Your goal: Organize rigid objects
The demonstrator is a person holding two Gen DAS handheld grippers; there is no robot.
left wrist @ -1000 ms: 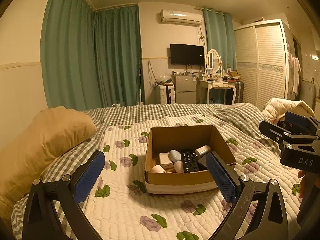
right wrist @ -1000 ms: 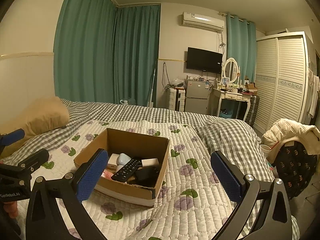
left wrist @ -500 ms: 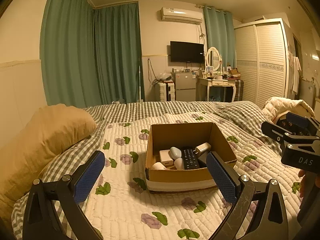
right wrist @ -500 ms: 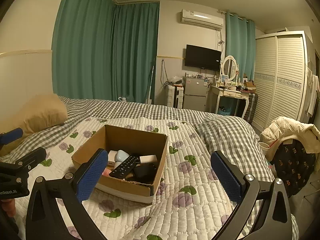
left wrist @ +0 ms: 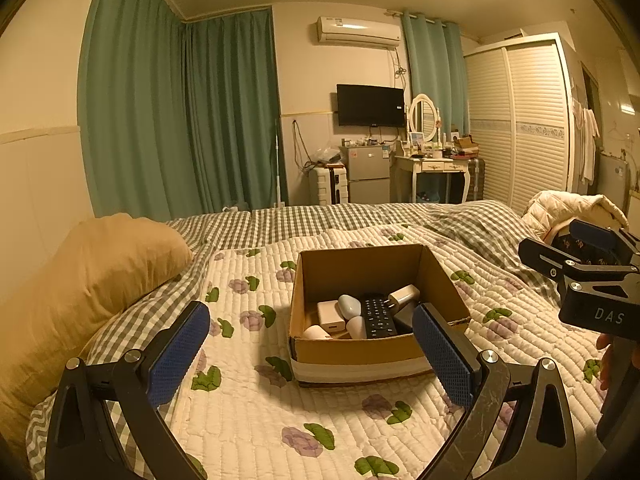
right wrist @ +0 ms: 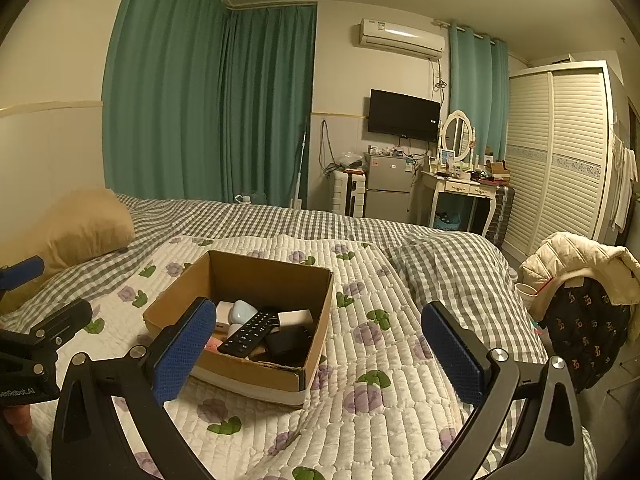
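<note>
Two views, taken in turn:

Left wrist, box: the cardboard box [left wrist: 378, 312] sits on the floral quilt [left wrist: 280, 412] of the bed, straight ahead of the left hand-held gripper [left wrist: 312, 354] and a little to its right.
Left wrist, grip state: released, blue pads wide apart and nothing between them.
Left wrist, remote: the black remote [left wrist: 378, 317] lies in the box with its long axis running away from the camera, roughly in line with the fingers (so the spread pads would meet its long sides).
Left wrist, neighbours: a pale blue rounded item [left wrist: 349, 305] and a white adapter [left wrist: 331, 315] touch or crowd the remote on its left.

Right wrist, box: the same box lies ahead and to the left of the right hand-held gripper [right wrist: 320, 364], its near right corner closest.
Right wrist, grip state: released too, holding nothing.
Right wrist, remote: here the remote's long axis runs diagonally, near-left to far-right.
Right wrist, dark item: a black rounded object [right wrist: 289, 342] sits just right of the remote.

Nearer hand: by my judgement the left, since the box sits squarer in front of it.
</note>
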